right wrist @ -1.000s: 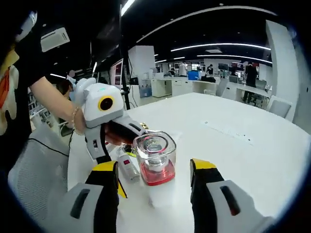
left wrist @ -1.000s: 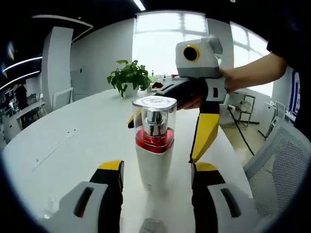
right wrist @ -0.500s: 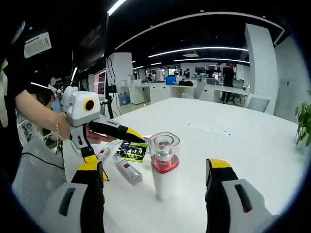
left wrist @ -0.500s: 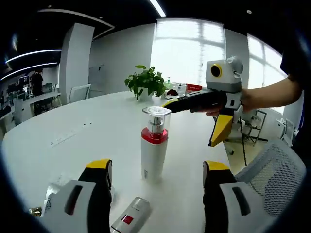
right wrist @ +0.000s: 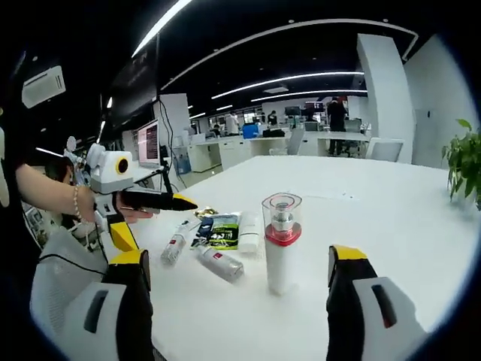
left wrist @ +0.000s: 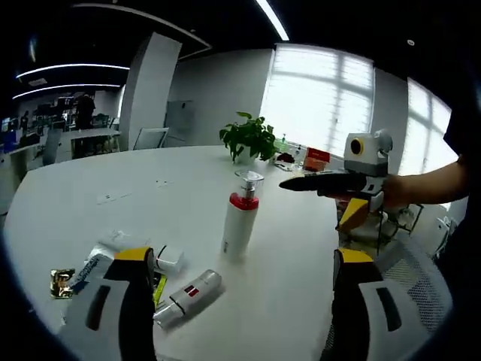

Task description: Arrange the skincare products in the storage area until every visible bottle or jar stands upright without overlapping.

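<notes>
White tabletop [left wrist: 90,188] in the left gripper view carries the pump bottle [left wrist: 239,214] upright and apart from everything else — seemingly placed as finished — while a silver tube [left wrist: 188,297] lies flat by the left claw [left wrist: 239,301], which is wide open and empty. In the right gripper view the bottle [right wrist: 280,244] stands between the spread, empty jaws of the right claw [right wrist: 239,301]; tubes [right wrist: 220,263] and a sachet [right wrist: 222,229] lie beyond — still to be stood up.

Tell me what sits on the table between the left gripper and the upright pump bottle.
In the right gripper view, between the left gripper and the upright pump bottle: two tubes lying flat, a green sachet and a small white jar.
</notes>
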